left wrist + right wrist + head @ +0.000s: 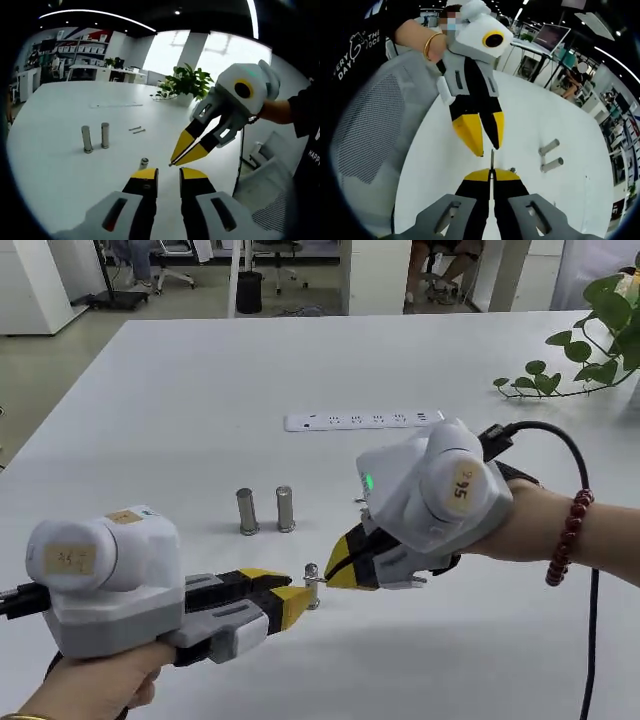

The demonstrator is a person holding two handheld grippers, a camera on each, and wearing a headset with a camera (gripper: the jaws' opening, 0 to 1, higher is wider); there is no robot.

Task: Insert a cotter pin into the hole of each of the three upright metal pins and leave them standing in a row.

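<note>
Open office, chairs (275, 260) at far end. White table (150, 420) takes up most of head view, w/ white power strip (362, 421) lying across mid-table.

Bottom left: left gripper (302, 600), pointing right along the tabletop. Jaws parted a little; gap is clear in left gripper view, nothing betw. them.

Further back on table, two upright metal pins (266, 510) stand side by side, close but not touching.

Nearer, third pin (311, 587) stands on table betw. the two grippers' tips, right at left gripper's tip. In left gripper view it sits just ahead of one jaw, outside the gap. Looks shorter than other two.

Right of that: right gripper (332, 574), angled down-left toward third pin. Jaws pressed together on a thin cotter pin (491, 158), which sticks out straight past the tips. Its free end reaches third pin's top in head view; can't tell if it's in the hole, too small.

Two loose cotter pins (136, 130) lie on table behind, near right gripper's body.

Right wrist wears red bead bracelet (570, 535); black cable (590, 570) loops off gripper's rear.

Far right edge: leafy plant (600, 330) trailing onto table.
</note>
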